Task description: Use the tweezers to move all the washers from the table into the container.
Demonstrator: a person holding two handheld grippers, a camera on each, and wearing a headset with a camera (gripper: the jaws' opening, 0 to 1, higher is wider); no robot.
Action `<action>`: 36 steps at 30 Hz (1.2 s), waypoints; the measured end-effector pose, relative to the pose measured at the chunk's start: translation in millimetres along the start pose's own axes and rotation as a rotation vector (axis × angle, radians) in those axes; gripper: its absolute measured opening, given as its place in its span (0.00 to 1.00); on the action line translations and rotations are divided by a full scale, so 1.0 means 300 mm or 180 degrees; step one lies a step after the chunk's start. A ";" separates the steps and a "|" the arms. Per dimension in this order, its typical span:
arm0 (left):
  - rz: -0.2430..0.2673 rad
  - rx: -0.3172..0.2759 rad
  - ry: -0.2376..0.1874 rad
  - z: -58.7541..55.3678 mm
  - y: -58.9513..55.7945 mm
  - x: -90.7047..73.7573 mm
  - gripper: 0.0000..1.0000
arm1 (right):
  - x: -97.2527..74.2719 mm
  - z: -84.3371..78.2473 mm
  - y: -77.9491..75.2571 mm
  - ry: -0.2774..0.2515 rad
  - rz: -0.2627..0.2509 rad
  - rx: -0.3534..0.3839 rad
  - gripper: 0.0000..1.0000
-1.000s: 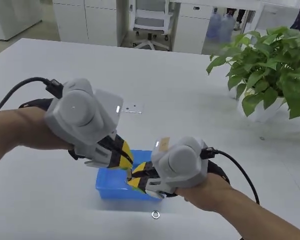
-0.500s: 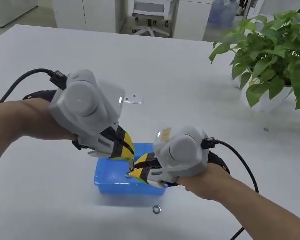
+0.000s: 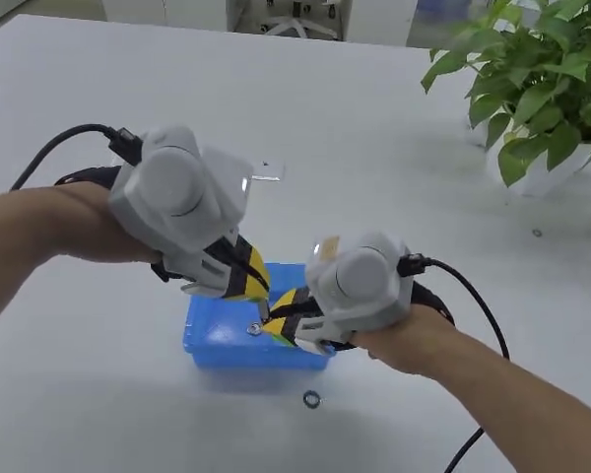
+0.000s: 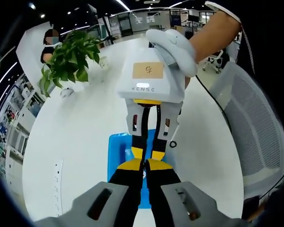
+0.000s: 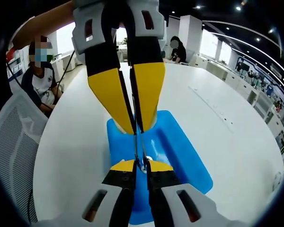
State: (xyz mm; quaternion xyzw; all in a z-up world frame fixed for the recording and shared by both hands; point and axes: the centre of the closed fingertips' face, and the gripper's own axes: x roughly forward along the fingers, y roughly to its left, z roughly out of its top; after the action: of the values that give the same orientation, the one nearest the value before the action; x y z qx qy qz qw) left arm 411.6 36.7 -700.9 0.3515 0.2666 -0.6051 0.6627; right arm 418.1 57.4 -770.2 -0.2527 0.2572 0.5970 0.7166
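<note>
My left gripper (image 3: 259,296) is shut on thin dark tweezers (image 5: 138,142) that point down over the blue container (image 3: 212,340). Facing it tip to tip, my right gripper (image 3: 276,325) has its jaws nearly together around the tweezers' lower end. A small washer (image 3: 254,329) sits at the tweezer tips, just above the container's floor (image 5: 180,151). Another washer (image 3: 311,399) lies on the white table in front of the container. In the left gripper view my own gripper (image 4: 145,165) meets the right gripper (image 4: 146,152) over the container (image 4: 116,146).
A potted plant (image 3: 532,89) stands at the far right of the table. A small white plate (image 3: 266,175) lies behind the grippers. Cables trail from both grippers. A mesh chair (image 4: 255,132) stands by the table's edge.
The head camera has tilted down and the scene has slid up the picture. Both grippers stay tip to tip over the container, and a washer now shows at the tweezer tips.
</note>
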 end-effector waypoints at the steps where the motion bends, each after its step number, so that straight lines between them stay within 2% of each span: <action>1: -0.0001 -0.0005 0.0004 -0.003 0.003 0.005 0.06 | 0.002 -0.005 -0.002 0.0009 0.0005 0.0008 0.10; 8: -0.0027 -0.0030 0.0006 -0.009 0.006 0.020 0.06 | 0.010 -0.020 -0.005 0.0033 0.0035 0.0043 0.10; 19: -0.0044 -0.0020 0.0000 -0.001 -0.001 0.016 0.06 | 0.004 -0.019 -0.007 0.0031 0.0024 0.0026 0.10; 36: -0.0007 0.0055 0.0014 0.037 -0.023 -0.038 0.06 | -0.039 0.029 0.011 -0.0055 -0.0035 -0.0041 0.11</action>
State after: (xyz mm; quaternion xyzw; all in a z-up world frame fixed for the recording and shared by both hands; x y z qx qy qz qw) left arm 402.6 34.7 -686.2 0.3582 0.2632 -0.6074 0.6584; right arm 413.5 55.3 -756.1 -0.2535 0.2457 0.5968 0.7205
